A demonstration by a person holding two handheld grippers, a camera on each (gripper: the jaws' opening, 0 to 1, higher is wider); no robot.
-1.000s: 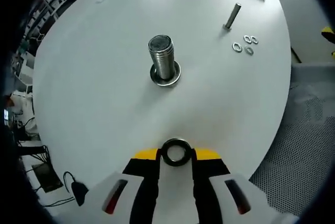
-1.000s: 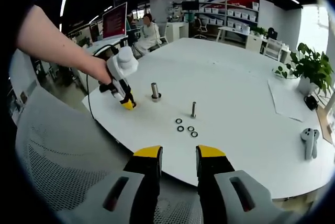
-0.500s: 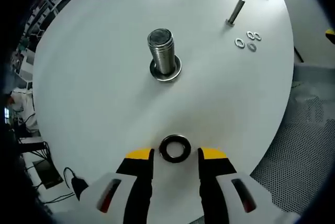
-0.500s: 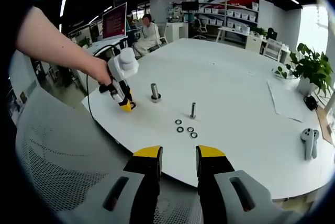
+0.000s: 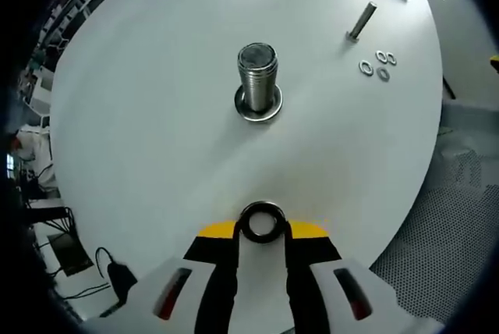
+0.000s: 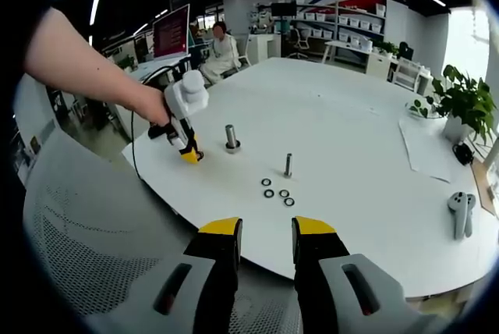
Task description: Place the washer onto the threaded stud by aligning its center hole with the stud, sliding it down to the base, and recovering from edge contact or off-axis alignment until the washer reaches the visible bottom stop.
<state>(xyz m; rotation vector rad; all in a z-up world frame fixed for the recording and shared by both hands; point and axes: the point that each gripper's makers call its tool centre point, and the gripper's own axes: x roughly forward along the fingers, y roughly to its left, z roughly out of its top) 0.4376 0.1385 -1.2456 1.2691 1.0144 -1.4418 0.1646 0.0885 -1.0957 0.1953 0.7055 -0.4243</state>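
Washer pinched at the table's near edge, stud ahead

The left tongs (image 5: 262, 229) pinch the dark washer (image 5: 262, 222) between their yellow tips, low over the white table (image 5: 156, 115); the large threaded stud (image 5: 258, 78) stands upright farther in, a washer already at its base. The right tongs (image 6: 266, 234) hang slightly spread and empty, off the table's edge.

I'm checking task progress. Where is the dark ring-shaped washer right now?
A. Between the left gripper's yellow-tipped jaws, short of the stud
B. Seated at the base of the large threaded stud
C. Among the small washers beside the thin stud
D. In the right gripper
A: the dark ring-shaped washer sits between the left gripper's jaws, with bare white table separating it from the large threaded steel stud.
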